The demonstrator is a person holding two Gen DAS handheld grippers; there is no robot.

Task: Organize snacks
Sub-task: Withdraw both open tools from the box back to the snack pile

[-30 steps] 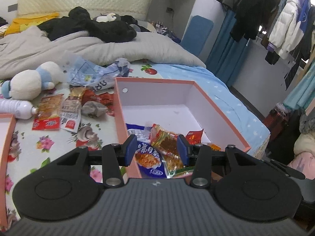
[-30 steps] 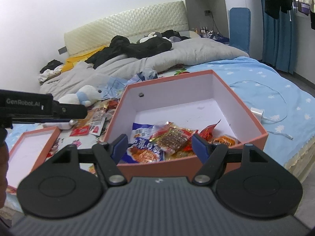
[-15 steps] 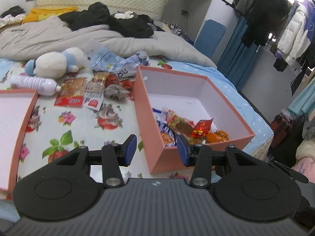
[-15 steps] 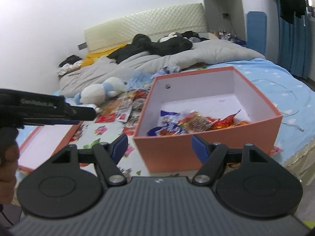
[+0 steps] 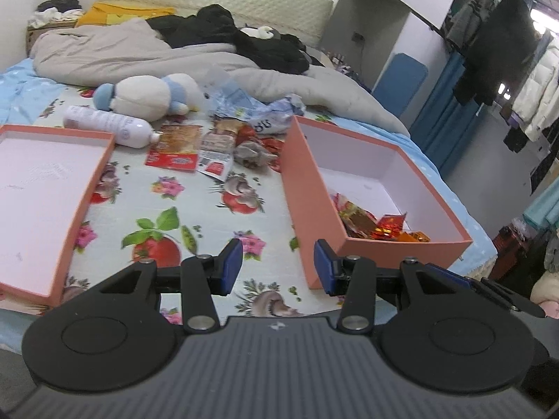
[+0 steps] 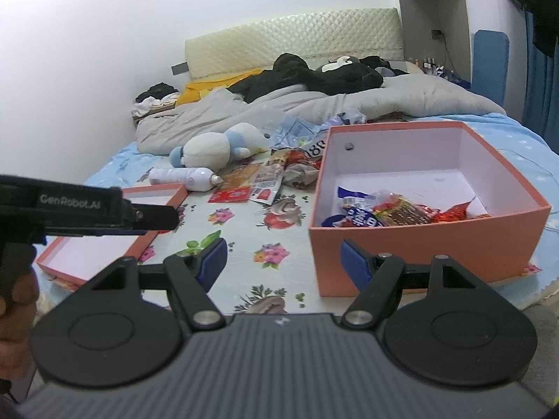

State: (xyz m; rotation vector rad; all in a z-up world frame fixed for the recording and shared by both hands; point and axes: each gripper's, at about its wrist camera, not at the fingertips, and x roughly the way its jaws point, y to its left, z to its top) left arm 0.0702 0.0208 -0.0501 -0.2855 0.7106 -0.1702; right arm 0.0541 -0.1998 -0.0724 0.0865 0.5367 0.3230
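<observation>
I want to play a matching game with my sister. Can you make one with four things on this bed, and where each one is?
Things:
1. deep pink box
2. shallow pink lid
3. white bottle
4. plush toy

Places:
A. lying between the plush toy and the shallow lid
B. at the left, with nothing inside
C. next to the grey blanket, behind the bottle
D. at the right, with snack packets inside

Pairs: 1-D, 2-B, 3-A, 4-C
</observation>
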